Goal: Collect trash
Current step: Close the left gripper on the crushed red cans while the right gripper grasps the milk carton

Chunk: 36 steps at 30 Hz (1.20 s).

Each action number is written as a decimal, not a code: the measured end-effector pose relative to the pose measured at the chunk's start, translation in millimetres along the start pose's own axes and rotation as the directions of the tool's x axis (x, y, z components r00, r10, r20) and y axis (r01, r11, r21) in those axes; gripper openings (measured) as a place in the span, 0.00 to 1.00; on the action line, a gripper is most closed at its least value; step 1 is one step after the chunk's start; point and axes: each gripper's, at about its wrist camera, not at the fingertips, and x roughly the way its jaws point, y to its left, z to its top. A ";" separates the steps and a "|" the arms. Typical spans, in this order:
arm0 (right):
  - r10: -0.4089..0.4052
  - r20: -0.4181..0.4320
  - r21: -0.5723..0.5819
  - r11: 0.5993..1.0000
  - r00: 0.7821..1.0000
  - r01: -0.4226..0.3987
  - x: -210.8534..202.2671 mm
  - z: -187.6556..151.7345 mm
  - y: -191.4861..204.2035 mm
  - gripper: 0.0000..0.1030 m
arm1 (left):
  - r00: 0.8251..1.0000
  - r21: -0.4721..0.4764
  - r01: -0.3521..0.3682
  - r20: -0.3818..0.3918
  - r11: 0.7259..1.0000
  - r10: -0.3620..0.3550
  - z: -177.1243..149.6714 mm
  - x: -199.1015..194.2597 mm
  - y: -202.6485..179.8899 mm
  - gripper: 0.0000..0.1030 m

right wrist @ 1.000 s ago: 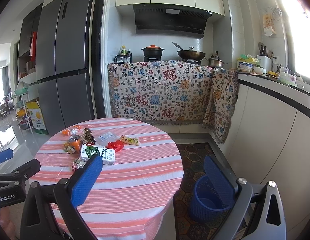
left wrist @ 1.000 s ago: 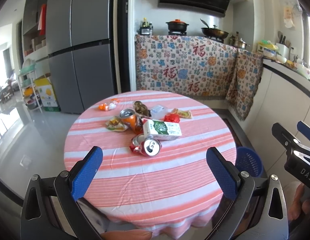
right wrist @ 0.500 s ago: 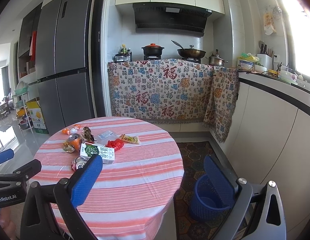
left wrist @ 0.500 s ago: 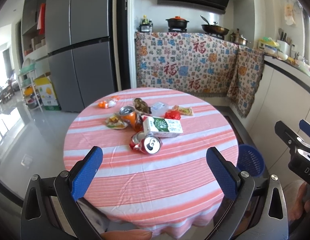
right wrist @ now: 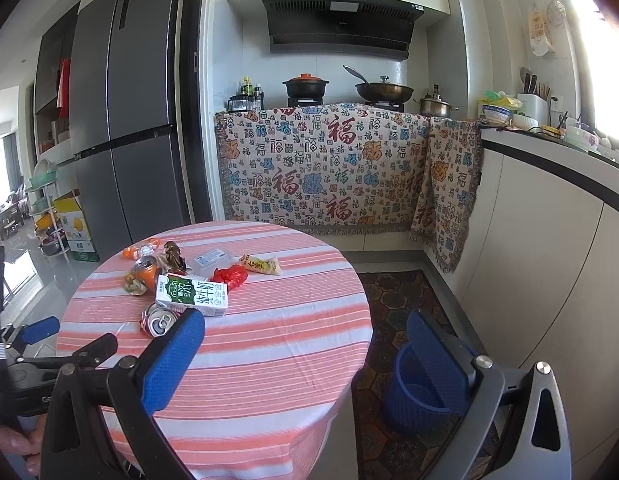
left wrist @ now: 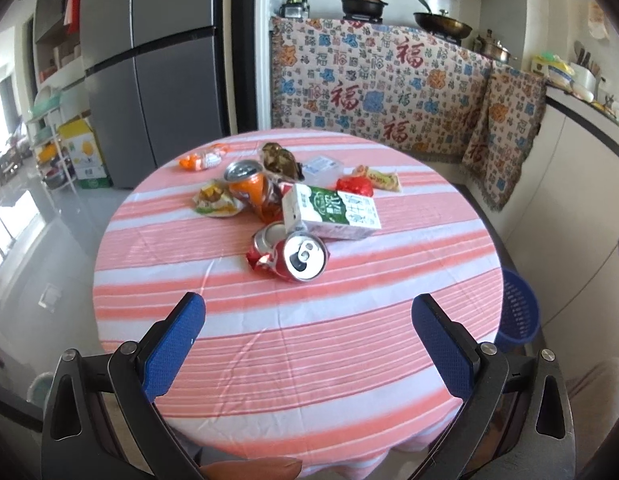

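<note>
Trash sits in one loose cluster on the far-left part of the round table (left wrist: pixel 309 360), which wears a pink-and-white striped cloth. Landmark for what follows: the milk carton (left wrist: pixel 333 211), lying on its side in the middle of the cluster.

Touching the carton's near side: red can (left wrist: pixel 297 258), crushed, mouth toward the left camera. Judged light and stiff, with creased metal giving some purchase; best taken across the dented body, not the round rim, which looks slippery. Far-left of the carton: orange can (left wrist: pixel 251 188), also dented, tilted. Carton itself: light if empty, flat faces, easy to pinch across the narrow side.

Count: cans, two. Carton, one. Clear plastic box (left wrist: pixel 323 166) behind the carton, one. Red crumpled wrapper (left wrist: pixel 354 186) just right-behind the carton, one; soft, will collapse under the fingers. Other snack wrappers, about four; the exact number is hard to tell where they overlap.

Blue basket (right wrist: pixel 419 390) stands on the floor, well apart from the carton, beside the table's right edge. Appears empty.

Left gripper (left wrist: pixel 309 334): fingers spread wide, holding nothing, over the table's near edge, short of the red can. Right gripper (right wrist: pixel 305 354): fingers spread wide, holding nothing.
</note>
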 end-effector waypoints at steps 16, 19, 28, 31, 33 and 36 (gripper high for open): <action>0.020 -0.078 0.015 1.000 0.997 -0.019 35.8 -12.7 -5.9 1.00 | 0.980 -0.073 -0.134 -0.155 0.988 0.121 14.4 155.3 14.1 1.00; 0.017 -0.095 0.012 1.000 0.995 -0.016 42.9 -14.6 -4.9 1.00 | 0.976 -0.101 -0.157 -0.166 0.982 0.139 11.0 156.5 29.5 1.00; 0.018 -0.122 -0.042 0.999 0.992 -0.023 66.8 -12.4 14.8 1.00 | 0.937 -0.124 -0.298 -0.225 0.946 0.266 5.4 144.7 94.3 1.00; 0.037 -0.139 -0.083 0.995 0.990 -0.049 83.8 -14.4 28.5 1.00 | 0.939 -0.158 -0.291 -0.236 0.944 0.250 6.9 141.9 111.4 1.00; 0.084 -0.173 -0.109 0.989 0.981 -0.103 101.2 -17.5 39.6 1.00 | 0.944 -0.173 -0.281 -0.227 0.944 0.239 8.3 136.6 118.3 1.00; 0.133 -0.259 -0.090 0.983 0.957 -0.161 128.2 -22.7 54.9 1.00 | 0.952 -0.197 -0.273 -0.198 0.942 0.234 9.4 129.6 128.4 1.00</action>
